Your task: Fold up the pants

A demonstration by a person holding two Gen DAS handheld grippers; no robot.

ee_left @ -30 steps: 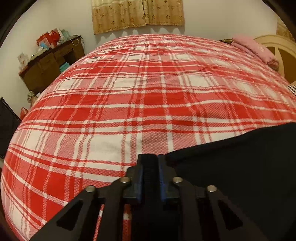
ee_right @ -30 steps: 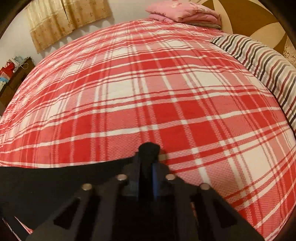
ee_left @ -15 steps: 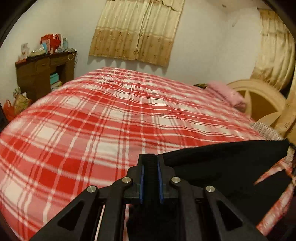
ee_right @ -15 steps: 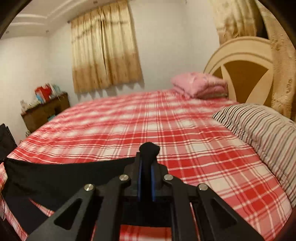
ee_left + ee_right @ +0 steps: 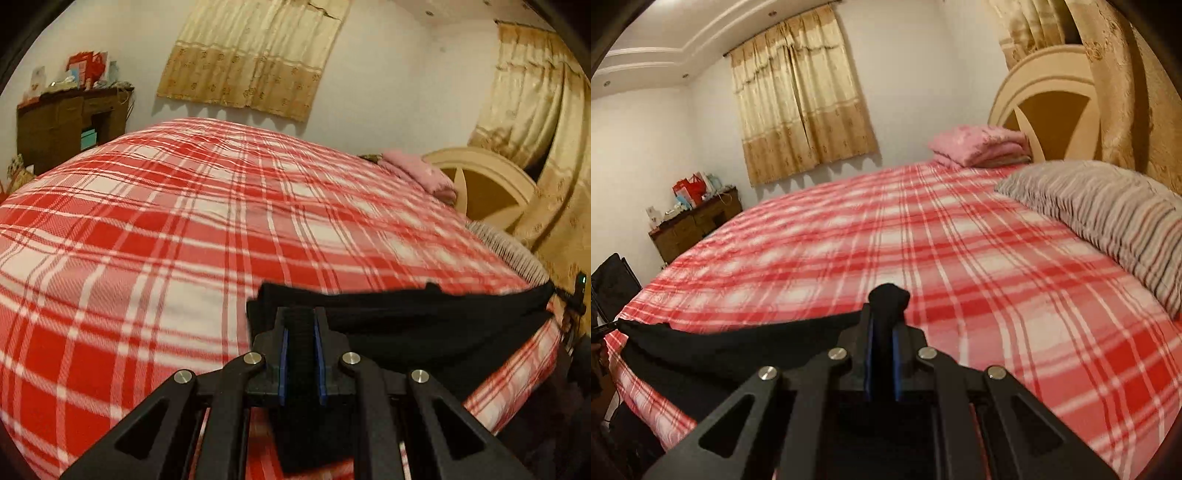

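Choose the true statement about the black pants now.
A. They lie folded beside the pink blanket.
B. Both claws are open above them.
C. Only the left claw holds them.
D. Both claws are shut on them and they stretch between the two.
D: the left claw and the right claw each pinch black pants fabric, which spans between them above the plaid bedspread.

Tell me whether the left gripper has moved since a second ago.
Yes. The left gripper, shut on the black pants, has lifted and tilted up: the curtain and wall now fill the view above the plaid bed.

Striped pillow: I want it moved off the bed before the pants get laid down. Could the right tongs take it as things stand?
Probably not: the right tongs are shut on the black pants, so the striped pillow must wait.
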